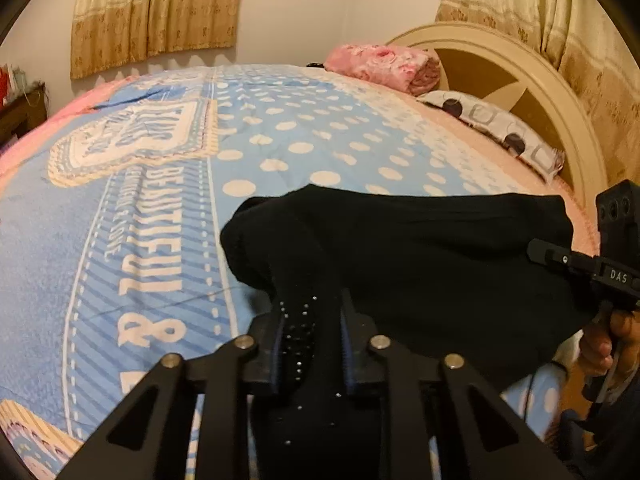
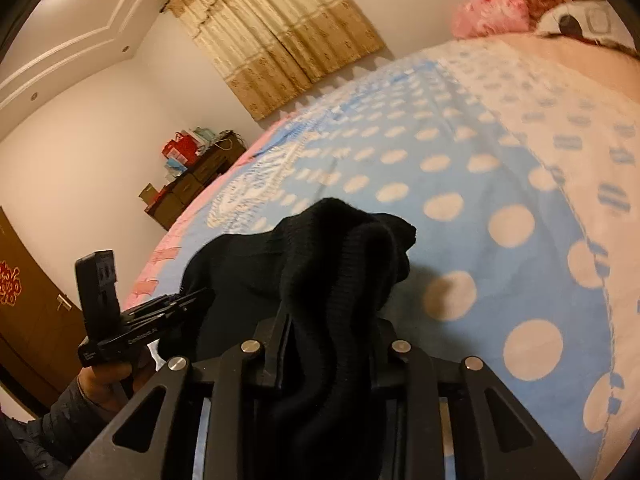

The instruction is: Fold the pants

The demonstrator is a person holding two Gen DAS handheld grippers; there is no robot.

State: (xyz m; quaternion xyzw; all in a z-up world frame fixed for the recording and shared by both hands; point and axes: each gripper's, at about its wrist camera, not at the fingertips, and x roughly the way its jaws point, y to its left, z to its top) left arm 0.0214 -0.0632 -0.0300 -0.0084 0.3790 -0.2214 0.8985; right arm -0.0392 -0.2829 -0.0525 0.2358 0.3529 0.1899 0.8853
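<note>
Both grippers, left gripper [image 1: 310,344] and right gripper [image 2: 330,344], were clamped on black pants [image 1: 420,264], bunched on the bed [image 1: 280,140]; folding barely begun.

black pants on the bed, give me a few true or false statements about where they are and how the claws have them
1. Both claws are closed on the black pants. True: the left claw and the right claw each pinch black fabric.
2. The pants lie on a plain white sheet. False: they rest on a blue blanket with white polka dots.
3. A pink floral bundle sits near the headboard. True.
4. The pants lie flat and neatly folded. False: the fabric is bunched and humped between the claws.
5. The curtains are drawn open to daylight. False: the tan curtains hang closed.
</note>
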